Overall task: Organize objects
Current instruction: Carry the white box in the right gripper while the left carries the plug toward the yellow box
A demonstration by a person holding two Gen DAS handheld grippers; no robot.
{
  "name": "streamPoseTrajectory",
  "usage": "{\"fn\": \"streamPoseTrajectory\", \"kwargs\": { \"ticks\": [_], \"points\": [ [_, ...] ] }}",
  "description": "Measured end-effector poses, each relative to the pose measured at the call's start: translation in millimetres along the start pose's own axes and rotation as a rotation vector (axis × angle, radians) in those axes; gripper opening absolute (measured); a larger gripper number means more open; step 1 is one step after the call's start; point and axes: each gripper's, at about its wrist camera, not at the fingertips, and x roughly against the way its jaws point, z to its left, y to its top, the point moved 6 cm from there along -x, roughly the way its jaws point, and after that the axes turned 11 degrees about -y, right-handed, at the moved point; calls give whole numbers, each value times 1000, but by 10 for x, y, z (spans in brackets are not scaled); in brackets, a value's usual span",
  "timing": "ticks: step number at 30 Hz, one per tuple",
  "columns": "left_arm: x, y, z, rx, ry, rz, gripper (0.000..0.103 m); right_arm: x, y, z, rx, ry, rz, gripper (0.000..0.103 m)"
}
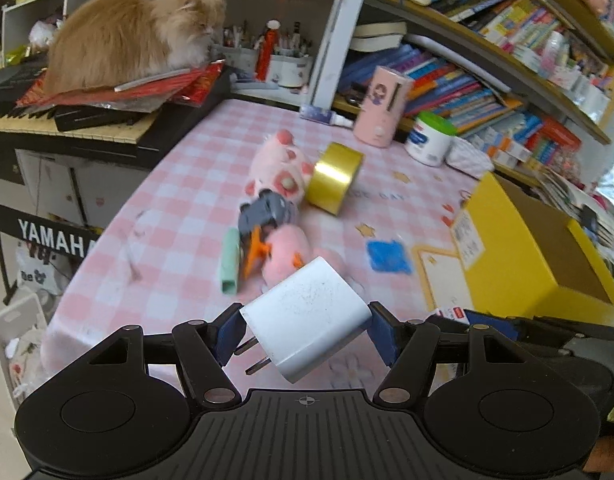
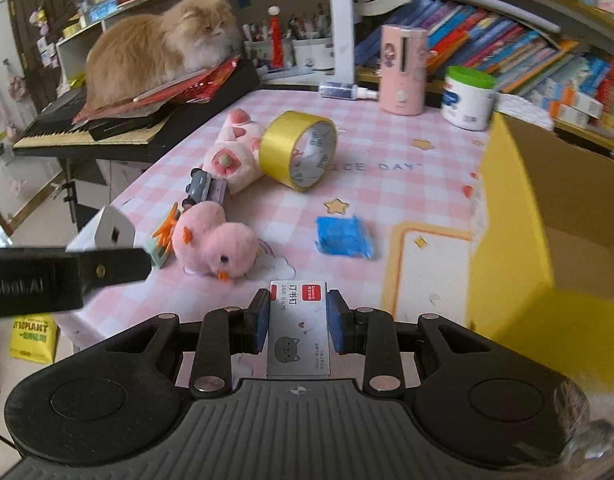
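Currently both are loaded: the left hand-held gripper (image 1: 305,330) is clamped on a white charger (image 1: 307,318), the right hand-held gripper (image 2: 297,322) on a small staple box (image 2: 298,328), both lifted above the table (image 2: 387,196). Still left there: tape roll (image 2: 303,150), pink chick (image 2: 215,242), blue packet (image 2: 343,238), toy car (image 2: 201,186). The open yellow box (image 2: 511,240) sits right, with clear table between.

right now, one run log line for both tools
left tool: shut on charger | right tool: shut on staple box | yellow box: open | tape: on table
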Motion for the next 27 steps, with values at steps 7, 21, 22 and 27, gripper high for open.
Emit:
{"fn": "streamPoseTrajectory", "kwargs": {
  "ticks": [7, 21, 22, 27],
  "points": [
    [277, -257, -157, -48, -51, 16, 65, 497, -269, -68, -54, -59, -34, 28],
    [371, -720, -796, -203, -243, 117, 66, 1213, -1002, -386, -201, -225, -32, 28],
    [367, -734, -846, -217, -256, 122, 66, 1256, -1044, -428, -219, -240, -31, 28],
    [328, -814, -1048, -259, -311, 149, 66, 1414, -1203, -613, -278, -295, -27, 28]
  ]
}}
